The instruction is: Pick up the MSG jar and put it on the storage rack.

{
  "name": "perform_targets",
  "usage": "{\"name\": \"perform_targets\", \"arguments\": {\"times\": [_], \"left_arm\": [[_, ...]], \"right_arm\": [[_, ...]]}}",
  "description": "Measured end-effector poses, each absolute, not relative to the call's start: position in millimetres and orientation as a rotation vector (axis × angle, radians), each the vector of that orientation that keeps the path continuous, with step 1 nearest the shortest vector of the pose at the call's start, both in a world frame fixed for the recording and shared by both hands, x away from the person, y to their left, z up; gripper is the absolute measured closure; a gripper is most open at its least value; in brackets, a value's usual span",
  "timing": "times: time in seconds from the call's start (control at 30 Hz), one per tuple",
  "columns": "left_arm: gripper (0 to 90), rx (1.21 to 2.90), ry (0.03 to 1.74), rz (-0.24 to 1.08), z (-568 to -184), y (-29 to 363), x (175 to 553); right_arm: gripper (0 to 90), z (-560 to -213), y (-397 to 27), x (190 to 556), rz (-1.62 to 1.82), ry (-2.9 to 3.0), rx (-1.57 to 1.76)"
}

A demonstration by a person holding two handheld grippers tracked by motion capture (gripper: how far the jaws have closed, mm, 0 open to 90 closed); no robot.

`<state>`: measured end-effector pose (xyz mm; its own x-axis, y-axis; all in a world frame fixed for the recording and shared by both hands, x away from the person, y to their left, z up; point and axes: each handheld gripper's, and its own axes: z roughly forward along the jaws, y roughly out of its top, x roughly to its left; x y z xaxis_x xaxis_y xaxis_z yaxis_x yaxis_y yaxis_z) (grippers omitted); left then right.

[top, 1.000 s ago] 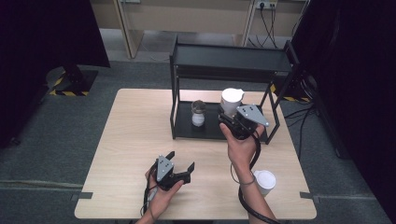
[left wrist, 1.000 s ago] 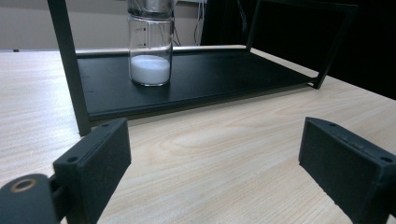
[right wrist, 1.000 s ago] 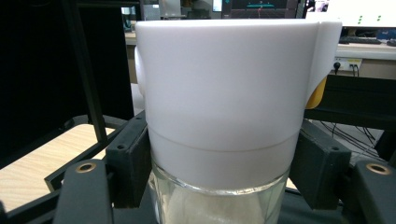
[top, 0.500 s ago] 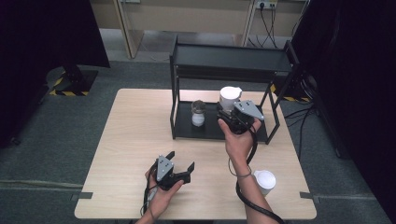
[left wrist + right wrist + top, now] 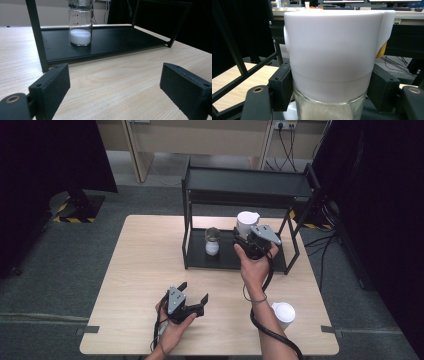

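Observation:
My right gripper [image 5: 244, 236] is shut on a glass jar [image 5: 246, 222] with a tall white lid [image 5: 332, 50], its pads pressing the jar just under the lid. The jar is upright at the front of the black rack's lower shelf [image 5: 225, 261]; whether it rests on the shelf I cannot tell. A second glass jar [image 5: 212, 241] with white powder [image 5: 80, 36] stands on that shelf to the left. My left gripper [image 5: 193, 291] sits low over the table's front, open, with nothing between its jaws [image 5: 120, 85].
The black two-level rack [image 5: 245, 182] stands at the back of the wooden table [image 5: 140, 265]; its posts frame the shelf opening. A white round lid or cup [image 5: 283, 313] lies near the front right edge. Dark curtains flank the table.
My right hand has shifted slightly left and toward the rack with the jar held in it. The left gripper has stayed where it was.

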<state>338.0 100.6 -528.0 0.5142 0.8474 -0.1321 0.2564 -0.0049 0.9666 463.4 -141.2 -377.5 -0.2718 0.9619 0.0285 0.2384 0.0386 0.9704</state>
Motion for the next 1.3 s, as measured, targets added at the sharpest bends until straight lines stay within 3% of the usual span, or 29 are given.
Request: {"name": "perform_targets", "arguments": {"times": [1.3], "left_arm": [[9.0,1.548,0.979,0.611,-528,101,338]], "right_arm": [[31.0,-400,-128,492,1.265,1.594,1.291]]}}
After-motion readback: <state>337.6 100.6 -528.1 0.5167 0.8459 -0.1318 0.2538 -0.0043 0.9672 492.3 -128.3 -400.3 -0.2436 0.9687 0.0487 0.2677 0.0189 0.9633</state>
